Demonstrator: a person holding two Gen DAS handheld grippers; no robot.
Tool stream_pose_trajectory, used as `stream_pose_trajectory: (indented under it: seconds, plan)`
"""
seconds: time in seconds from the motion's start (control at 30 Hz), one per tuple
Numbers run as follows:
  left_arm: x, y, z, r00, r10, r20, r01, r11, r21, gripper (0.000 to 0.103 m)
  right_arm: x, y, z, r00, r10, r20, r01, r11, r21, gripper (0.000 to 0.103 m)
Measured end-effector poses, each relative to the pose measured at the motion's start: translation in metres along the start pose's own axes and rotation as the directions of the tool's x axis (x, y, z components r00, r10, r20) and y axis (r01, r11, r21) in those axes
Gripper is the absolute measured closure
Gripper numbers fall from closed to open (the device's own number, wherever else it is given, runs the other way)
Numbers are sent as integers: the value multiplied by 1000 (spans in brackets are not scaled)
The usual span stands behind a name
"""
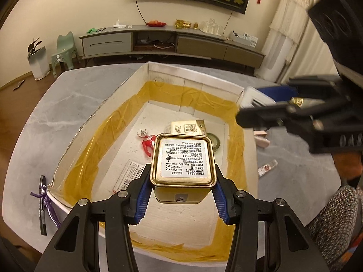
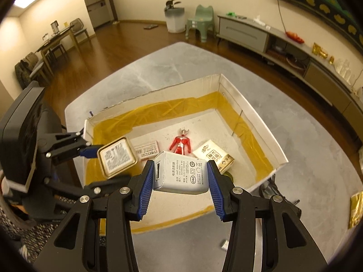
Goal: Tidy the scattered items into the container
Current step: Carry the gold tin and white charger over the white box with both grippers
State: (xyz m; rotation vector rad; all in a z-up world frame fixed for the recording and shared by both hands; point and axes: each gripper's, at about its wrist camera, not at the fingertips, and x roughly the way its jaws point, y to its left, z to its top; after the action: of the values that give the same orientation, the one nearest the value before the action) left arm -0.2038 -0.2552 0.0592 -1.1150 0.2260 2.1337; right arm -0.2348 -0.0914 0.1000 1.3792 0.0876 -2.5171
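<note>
Grey table (image 1: 74, 95) bearing box (image 1: 195, 83), marker (image 1: 42, 206)

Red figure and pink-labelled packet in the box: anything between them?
Bare box floor between red figure and packet; right wrist view shows it.

1. The gold tin (image 1: 183, 165) is covering part of the red toy figure (image 1: 147, 144) and the roll of tape (image 1: 214, 141) in the left wrist view.
2. The right gripper (image 1: 267, 104) is blurring there, its charger (image 1: 256, 97) barely showing.
3. The white charger (image 2: 180, 172) is hiding the figure's (image 2: 180, 144) legs.
4. The gold packet (image 2: 356, 210) is running off the frame's edge.
5. The small label print is staying unreadable.
</note>
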Motion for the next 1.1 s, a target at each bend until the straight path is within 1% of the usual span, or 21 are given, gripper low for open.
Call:
stream_pose_trajectory:
  seconds: [0.17,0.33,0.5,0.67,0.87,1.0,1.1]
  plan:
    - [13,7,-3,997,-46,-65,45,999,-12,52,26,-9,18,998,5,-63,-5,1000,5,55]
    - [25,-4,-7,992,-56,-112,58,998,12,52,52,-17,34,993,-5,-114,5,1000,4,55]
    - [33,-9,-11,988,-67,-141,70,997,18,52,71,-25,46,988,-20,-152,18,1000,-9,55]
    - [41,-13,-16,983,-60,-172,67,997,30,52,89,-28,56,982,-21,-189,17,1000,-21,55]
    - [45,-4,-16,984,-37,-176,39,999,7,52,110,-35,66,974,-25,-224,18,999,-31,55]
    - [50,0,-16,982,-17,-186,17,1000,4,52,127,-38,71,967,-43,-252,32,998,-50,55]
    - [54,1,-16,981,-14,-191,14,1000,-3,52,139,-39,75,961,-56,-270,41,997,-60,55]
